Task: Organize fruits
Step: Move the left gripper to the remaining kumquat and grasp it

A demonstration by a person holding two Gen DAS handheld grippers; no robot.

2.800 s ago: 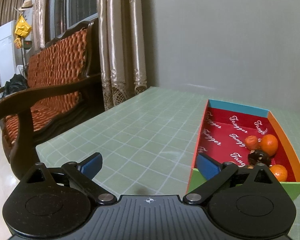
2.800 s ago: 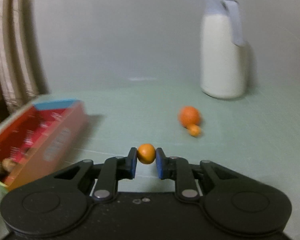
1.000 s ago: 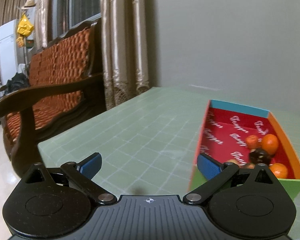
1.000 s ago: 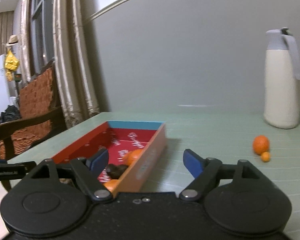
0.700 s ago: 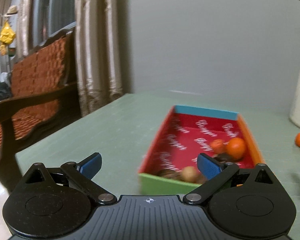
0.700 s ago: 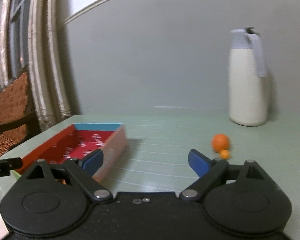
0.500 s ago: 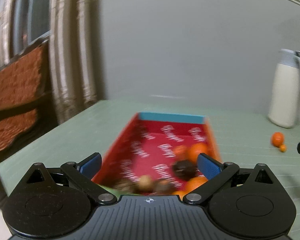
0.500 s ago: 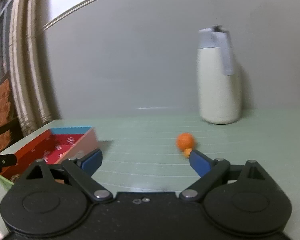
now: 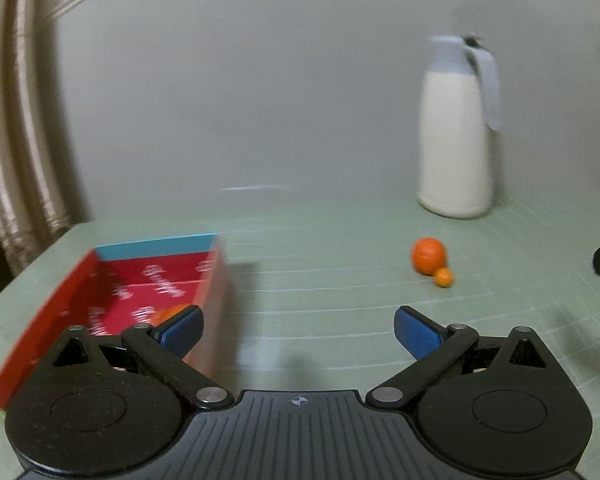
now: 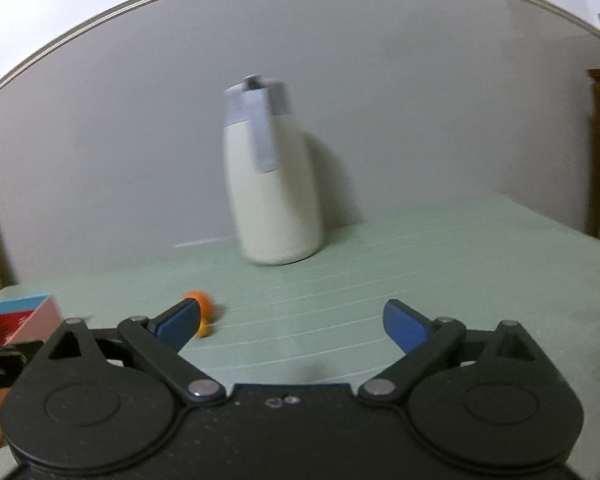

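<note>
On table [image 9: 340, 300]: two oranges [image 9: 429, 255]

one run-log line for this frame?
left gripper: open, empty | right gripper: opening, empty | two oranges on table | box left

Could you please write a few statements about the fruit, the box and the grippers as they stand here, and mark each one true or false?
1. Two orange fruits, a large orange and a small orange, lie on the table outside the box. True.
2. The right gripper holds a fruit. False: nothing lies between its jaws, which are opening.
3. The white jug lies on its side. False: it stands upright.
4. The left gripper is open and empty. True.
5. The box is lined in red inside. True.
</note>
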